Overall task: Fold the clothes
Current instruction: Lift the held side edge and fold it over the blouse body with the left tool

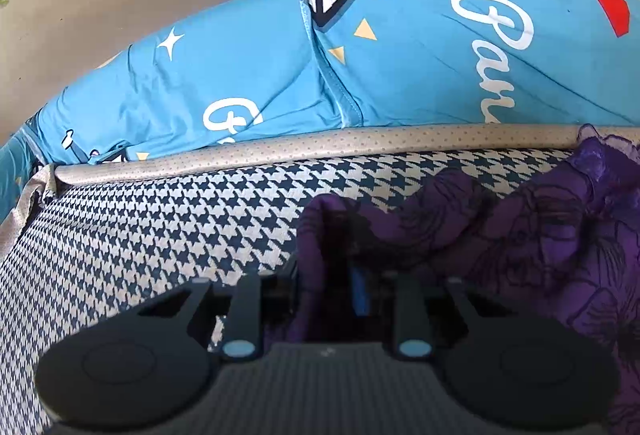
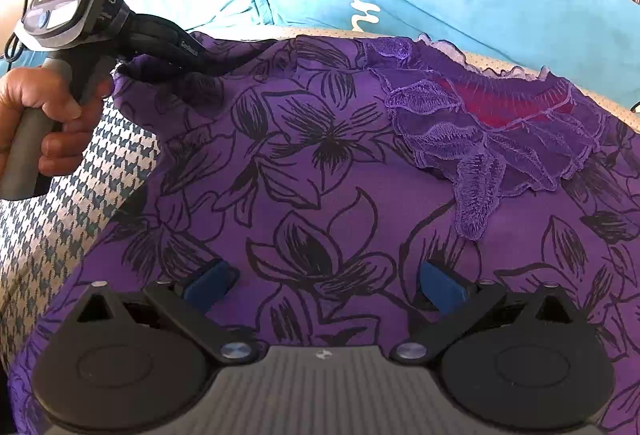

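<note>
Left gripper (image 1: pixel 340 291) fingertips buried in purple garment (image 1: pixel 520 235); garment cut off right.

The left gripper (image 2: pixel 200 69), gripped at its grey handle by the person's bare left hand (image 2: pixel 44 119), has its black fingers pinched together on the edge of the purple flower-printed garment (image 2: pixel 304 171). The right gripper (image 2: pixel 324 285) holds its blue-padded fingers (image 2: pixel 206 285) spread wide, hovering over that cloth.
</note>
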`<act>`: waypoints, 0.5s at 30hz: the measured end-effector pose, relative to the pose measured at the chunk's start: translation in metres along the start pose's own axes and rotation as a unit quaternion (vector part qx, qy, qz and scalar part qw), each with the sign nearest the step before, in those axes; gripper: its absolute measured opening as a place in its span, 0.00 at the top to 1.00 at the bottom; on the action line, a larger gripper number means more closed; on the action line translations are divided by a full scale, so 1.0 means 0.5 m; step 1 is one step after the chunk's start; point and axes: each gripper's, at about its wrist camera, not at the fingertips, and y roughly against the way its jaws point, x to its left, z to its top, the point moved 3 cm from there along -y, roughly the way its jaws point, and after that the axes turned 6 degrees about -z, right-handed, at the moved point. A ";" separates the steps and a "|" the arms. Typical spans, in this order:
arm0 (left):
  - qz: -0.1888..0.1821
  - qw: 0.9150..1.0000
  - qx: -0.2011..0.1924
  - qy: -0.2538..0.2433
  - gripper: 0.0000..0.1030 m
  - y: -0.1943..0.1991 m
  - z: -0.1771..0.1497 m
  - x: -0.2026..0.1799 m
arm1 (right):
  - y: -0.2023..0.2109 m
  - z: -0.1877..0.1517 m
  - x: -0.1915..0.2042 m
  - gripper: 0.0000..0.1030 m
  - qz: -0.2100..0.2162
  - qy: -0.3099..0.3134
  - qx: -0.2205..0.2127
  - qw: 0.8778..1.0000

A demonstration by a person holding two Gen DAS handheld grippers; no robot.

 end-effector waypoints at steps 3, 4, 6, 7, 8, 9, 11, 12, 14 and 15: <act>0.004 1.000 0.000 0.006 0.77 0.007 0.001 0.006 | 0.000 0.000 0.000 0.00 0.000 0.001 0.001 1.000; 0.008 1.000 -0.001 0.007 0.77 0.009 0.001 0.008 | 0.000 0.000 0.001 0.00 -0.001 0.001 0.001 1.000; 0.016 1.000 -0.003 0.013 0.79 0.015 0.003 0.016 | 0.000 0.001 0.001 0.00 -0.003 0.001 0.002 1.000; 0.022 1.000 -0.004 0.018 0.79 0.018 0.003 0.022 | -0.001 0.001 0.002 0.00 -0.004 0.002 0.002 1.000; 0.028 0.999 -0.004 0.023 0.79 0.021 0.004 0.029 | -0.001 0.001 0.002 0.00 -0.005 0.002 0.002 1.000; 0.034 0.999 -0.005 0.029 0.79 0.025 0.005 0.037 | -0.001 0.001 0.002 0.00 -0.006 0.002 0.003 1.000; 0.041 0.998 -0.004 0.049 0.79 0.031 0.005 0.058 | -0.002 0.002 0.004 0.00 -0.008 0.002 0.003 1.000; 0.043 0.997 -0.003 0.059 0.79 0.034 0.003 0.069 | -0.003 0.002 0.004 0.00 -0.009 0.002 0.003 1.000; 0.051 0.996 -0.002 0.077 0.79 0.042 0.000 0.090 | -0.004 0.002 0.005 0.00 -0.010 0.003 0.003 1.000; 0.056 0.995 -0.002 0.085 0.79 0.047 -0.001 0.101 | -0.004 0.001 0.005 0.00 -0.011 0.003 0.002 1.000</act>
